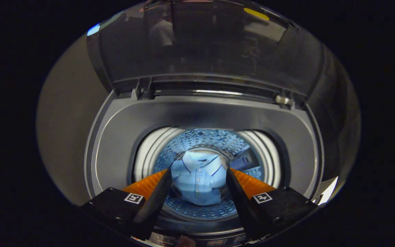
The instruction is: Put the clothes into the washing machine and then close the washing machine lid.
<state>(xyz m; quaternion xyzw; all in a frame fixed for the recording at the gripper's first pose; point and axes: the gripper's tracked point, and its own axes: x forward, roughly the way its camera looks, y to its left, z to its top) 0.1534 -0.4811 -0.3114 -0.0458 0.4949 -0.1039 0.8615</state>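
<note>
Jaws of the gripper (199, 178) are standing wide apart over the mouth of the machine, holding nothing; neither finger is touching the cloth. Seen between the two fingers, and lying lower down inside the drum, a light blue button-front shirt (199, 181) with a collar is sitting crumpled in a heap at the bottom. Nothing is standing between the jaws and the shirt.

Around the shirt, the perforated metal drum (214, 137) of the grey top-loading washing machine (115, 147) is glinting bluish, and a small dark blue-grey fitting (243, 163) is sitting on the drum wall just beside the right finger. Ringing the drum, a pale ribbed tub collar (146, 154) is catching the light, and the machine's smooth grey top deck is sloping in around it.

Beyond the opening, the dark see-through lid (201, 44) is standing raised, hinged at the back edge by two small hinge pieces, and reflecting the booth dimly. A plain pale wall (67, 120) is showing left of the machine.
</note>
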